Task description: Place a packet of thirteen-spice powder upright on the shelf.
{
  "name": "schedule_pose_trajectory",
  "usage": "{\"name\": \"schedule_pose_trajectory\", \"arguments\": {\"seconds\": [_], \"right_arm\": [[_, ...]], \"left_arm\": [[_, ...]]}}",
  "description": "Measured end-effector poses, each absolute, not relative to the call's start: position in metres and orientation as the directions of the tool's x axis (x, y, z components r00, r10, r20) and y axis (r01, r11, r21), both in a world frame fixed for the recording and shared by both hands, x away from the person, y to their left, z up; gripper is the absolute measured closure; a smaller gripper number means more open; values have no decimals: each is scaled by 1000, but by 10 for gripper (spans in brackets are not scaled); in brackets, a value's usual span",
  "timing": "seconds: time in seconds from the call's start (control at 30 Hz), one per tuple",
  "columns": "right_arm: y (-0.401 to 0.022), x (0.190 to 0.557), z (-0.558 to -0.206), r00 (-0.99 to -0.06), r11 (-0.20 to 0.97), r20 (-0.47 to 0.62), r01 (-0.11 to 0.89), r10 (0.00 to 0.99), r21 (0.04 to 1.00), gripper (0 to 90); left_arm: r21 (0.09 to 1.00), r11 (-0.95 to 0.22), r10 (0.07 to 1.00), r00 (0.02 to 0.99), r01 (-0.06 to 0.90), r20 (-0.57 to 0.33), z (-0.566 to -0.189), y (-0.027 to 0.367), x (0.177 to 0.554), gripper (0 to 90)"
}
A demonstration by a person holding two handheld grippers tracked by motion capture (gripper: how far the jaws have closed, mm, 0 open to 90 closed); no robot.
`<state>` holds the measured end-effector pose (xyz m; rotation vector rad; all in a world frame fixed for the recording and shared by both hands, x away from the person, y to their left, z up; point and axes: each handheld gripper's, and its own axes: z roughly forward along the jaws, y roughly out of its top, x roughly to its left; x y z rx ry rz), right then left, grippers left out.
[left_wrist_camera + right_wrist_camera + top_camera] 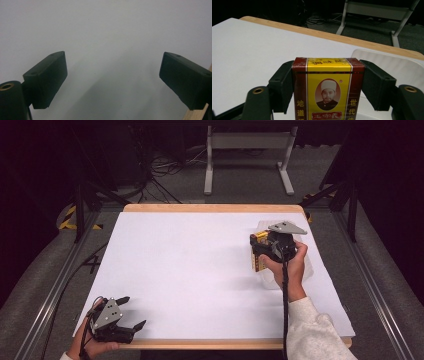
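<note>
Right gripper point(328, 85) fingers pinch one yellow-red box point(328, 87), frame right; left gripper point(112, 80) fingers spread wide, holding nothing, over the desk point(190, 265).

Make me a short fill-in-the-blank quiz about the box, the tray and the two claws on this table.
1. The right claw is shut on a yellow and red ____.
2. The left claw stands ____, with nothing between its jaws.
3. The clear plastic tray lies on the ____ table cover.

Missing words: box; open; white
</note>
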<state>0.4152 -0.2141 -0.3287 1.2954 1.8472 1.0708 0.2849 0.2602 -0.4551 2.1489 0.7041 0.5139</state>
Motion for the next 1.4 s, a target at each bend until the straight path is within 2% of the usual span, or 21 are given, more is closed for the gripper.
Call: {"name": "schedule_pose_trajectory", "arguments": {"seconds": [0.73,1.4], "right_arm": [[-259,404,-337,-188,95,-11,448,982,889,322],[-274,392,-353,-169,99,-19,481,986,871,321]], "left_arm": [[792,-526,637,761,310,125,-455,260,285,86],[792,-524,637,761,312,123,-455,260,285,86]]}}
